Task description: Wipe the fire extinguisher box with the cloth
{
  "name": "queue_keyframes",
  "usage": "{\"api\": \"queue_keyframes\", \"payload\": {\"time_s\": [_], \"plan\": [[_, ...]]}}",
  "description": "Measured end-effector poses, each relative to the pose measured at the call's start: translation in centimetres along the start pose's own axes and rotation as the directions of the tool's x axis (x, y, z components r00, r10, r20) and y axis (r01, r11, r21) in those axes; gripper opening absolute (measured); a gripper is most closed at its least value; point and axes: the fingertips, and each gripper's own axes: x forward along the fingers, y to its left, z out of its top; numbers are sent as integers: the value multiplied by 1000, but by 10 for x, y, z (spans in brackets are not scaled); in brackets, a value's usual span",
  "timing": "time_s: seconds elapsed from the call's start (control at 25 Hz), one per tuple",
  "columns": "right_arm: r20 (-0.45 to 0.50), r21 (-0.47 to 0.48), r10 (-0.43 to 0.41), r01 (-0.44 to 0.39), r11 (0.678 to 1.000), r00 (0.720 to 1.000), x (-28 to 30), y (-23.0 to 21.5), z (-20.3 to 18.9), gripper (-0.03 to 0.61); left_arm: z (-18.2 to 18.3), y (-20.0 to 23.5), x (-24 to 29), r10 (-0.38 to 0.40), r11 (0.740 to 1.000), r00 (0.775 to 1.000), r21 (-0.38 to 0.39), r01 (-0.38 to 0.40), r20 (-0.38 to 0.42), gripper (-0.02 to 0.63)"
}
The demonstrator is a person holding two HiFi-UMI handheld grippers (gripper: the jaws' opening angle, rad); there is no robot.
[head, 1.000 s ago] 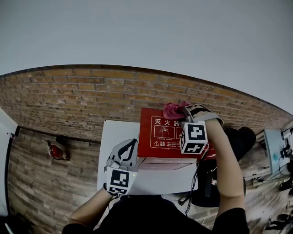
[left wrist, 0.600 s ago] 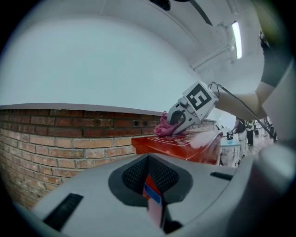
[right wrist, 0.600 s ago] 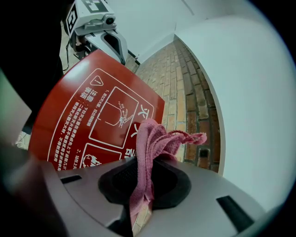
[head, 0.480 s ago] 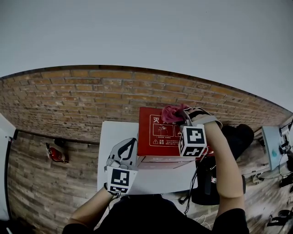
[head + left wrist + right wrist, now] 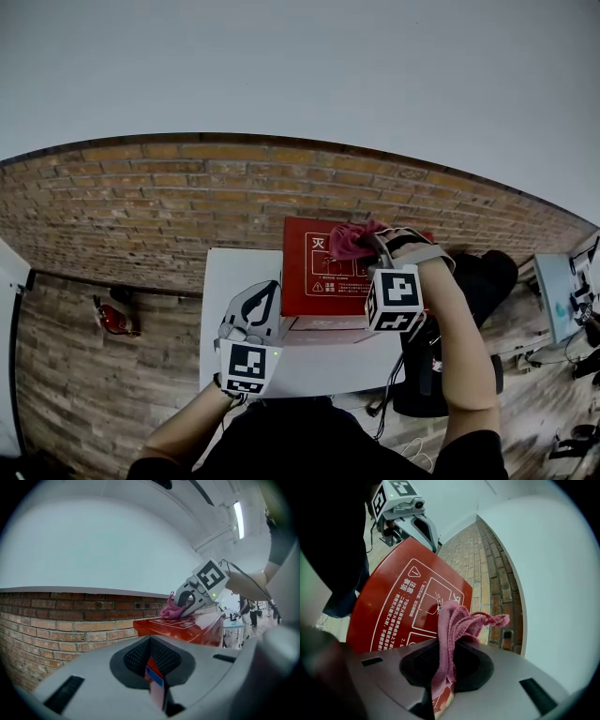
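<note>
The red fire extinguisher box (image 5: 317, 281) lies on a white table (image 5: 234, 272) against the brick wall, its printed lid facing up. A pink cloth (image 5: 351, 240) rests on the far part of the lid, and my right gripper (image 5: 367, 246) is shut on it. In the right gripper view the cloth (image 5: 452, 625) hangs bunched from the jaws of the right gripper (image 5: 445, 667) over the lid (image 5: 403, 606). My left gripper (image 5: 266, 294) is shut and empty, level beside the box's left near corner. Its own view shows the box (image 5: 192, 629), the cloth (image 5: 169, 611) and the right gripper (image 5: 180, 605).
A brick wall (image 5: 169, 206) runs behind the table. On the floor at the left lies a small red extinguisher (image 5: 116, 316). A black bag (image 5: 492, 274) and cables (image 5: 405, 375) sit to the right of the table. People stand far off in the left gripper view.
My right gripper has drawn the pink cloth a little toward me across the lid. The left gripper has stayed where it was.
</note>
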Motion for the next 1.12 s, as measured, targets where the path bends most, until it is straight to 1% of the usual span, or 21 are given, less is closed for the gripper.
{"api": "queue_keyframes", "payload": {"time_s": [0.28,0.8,1.12], "plan": [[-9,3,6,-6,1000,1000,-10,11,4,69,1,0,-1,3,1000,1000,15,-3,3,15],[-9,26,22,-22,999,1000,-28,29,11,69,2,-1,-3,3,1000,1000,6,-3,6,15],[-21,14,36,-36,999,999,-40,44,16,70,1,-1,-4,3,1000,1000,3,-3,10,15]]}}
